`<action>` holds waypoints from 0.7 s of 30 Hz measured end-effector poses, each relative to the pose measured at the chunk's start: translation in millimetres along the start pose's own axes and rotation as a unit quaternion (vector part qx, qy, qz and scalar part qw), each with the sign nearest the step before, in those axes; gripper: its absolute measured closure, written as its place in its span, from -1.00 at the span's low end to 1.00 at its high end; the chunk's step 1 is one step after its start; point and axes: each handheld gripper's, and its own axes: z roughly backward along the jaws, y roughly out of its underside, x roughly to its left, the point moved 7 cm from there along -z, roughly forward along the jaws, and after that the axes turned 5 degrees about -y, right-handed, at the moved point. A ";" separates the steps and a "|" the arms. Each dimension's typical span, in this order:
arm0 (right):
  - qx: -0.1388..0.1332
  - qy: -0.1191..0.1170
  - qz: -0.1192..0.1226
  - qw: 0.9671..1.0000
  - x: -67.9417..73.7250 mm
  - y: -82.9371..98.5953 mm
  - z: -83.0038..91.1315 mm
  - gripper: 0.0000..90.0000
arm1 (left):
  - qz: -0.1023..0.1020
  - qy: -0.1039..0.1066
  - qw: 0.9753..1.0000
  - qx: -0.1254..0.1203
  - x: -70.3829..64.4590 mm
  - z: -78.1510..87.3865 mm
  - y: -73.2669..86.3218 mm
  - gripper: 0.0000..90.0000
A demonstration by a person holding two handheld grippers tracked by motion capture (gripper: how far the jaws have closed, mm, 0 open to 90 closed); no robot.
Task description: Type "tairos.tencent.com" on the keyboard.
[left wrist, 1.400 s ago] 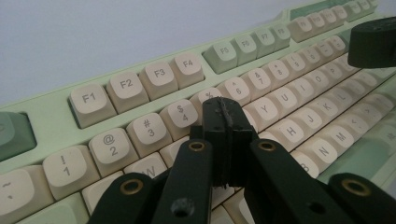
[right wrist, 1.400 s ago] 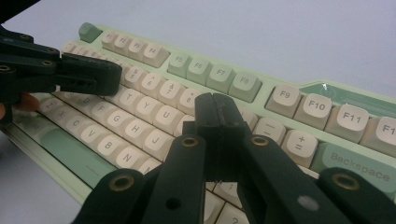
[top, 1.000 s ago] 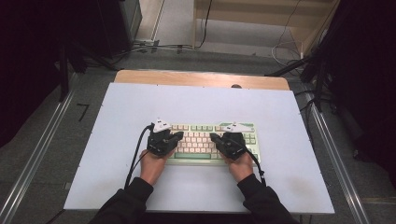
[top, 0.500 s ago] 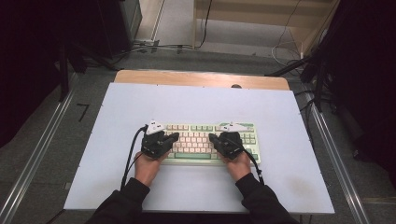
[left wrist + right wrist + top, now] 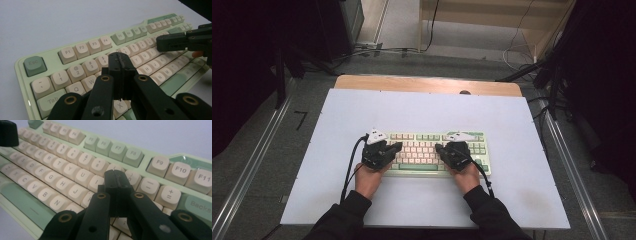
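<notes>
As the left gripper (image 5: 396, 146) drifts left over the keyboard (image 5: 430, 137), we are typing, right gripper (image 5: 439, 148) opposite, both jaws together.

Both forearms reach forward side by side; the left gripper (image 5: 396, 146) and right gripper (image 5: 439, 148) have jaws pressed together, tips angled inward.

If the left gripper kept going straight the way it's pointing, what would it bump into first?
Most likely the keyboard: the shut left gripper points down over the keys near E and R. Past that, the right gripper lies ahead, though depth is hard to judge.
</notes>
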 end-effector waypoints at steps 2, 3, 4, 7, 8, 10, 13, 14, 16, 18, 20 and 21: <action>0.000 0.000 -0.002 1.000 0.3 -0.3 0.1 0.94 | -0.001 0.000 1.000 0.001 0.3 0.2 0.1 1.00; -0.001 -0.001 -0.003 1.000 0.4 -0.3 0.2 0.94 | -0.001 0.000 1.000 0.001 0.4 0.3 0.2 1.00; -0.002 -0.002 -0.002 1.000 0.3 -0.4 0.6 0.94 | -0.001 0.000 1.000 0.000 0.5 0.5 0.1 1.00; -0.016 -0.009 -0.009 1.000 1.3 -4.2 5.3 0.90 | 0.001 0.000 1.000 0.000 0.5 1.0 0.0 1.00; -0.021 -0.011 -0.010 1.000 1.4 -5.7 7.4 0.85 | 0.002 0.000 1.000 -0.001 0.6 1.1 -0.1 1.00; -0.027 -0.018 -0.015 0.999 1.6 -8.3 11.3 0.68 | 0.001 0.001 1.000 -0.001 0.8 1.6 0.0 1.00; -0.038 -0.017 -0.018 0.999 -0.2 -11.6 17.3 0.52 | -0.001 0.000 1.000 -0.001 1.1 2.5 0.4 1.00; -0.041 -0.017 -0.022 0.999 -1.2 -12.4 18.8 0.52 | 0.000 -0.001 1.000 -0.001 1.4 2.9 0.5 1.00; -0.044 -0.017 -0.026 0.999 -3.4 -13.2 20.8 0.51 | -0.001 -0.001 1.000 -0.001 2.0 3.4 0.5 1.00; -0.045 -0.016 -0.027 0.998 -4.5 -13.3 21.9 0.49 | -0.002 0.000 1.000 0.000 2.2 3.6 0.9 1.00; -0.042 -0.015 -0.026 0.999 -5.0 -12.8 21.9 0.46 | -0.001 0.000 1.000 -0.001 2.1 3.6 1.5 1.00; -0.041 -0.016 -0.027 0.999 -4.9 -12.6 21.8 0.46 | -0.002 0.000 1.000 0.000 2.4 3.9 2.0 1.00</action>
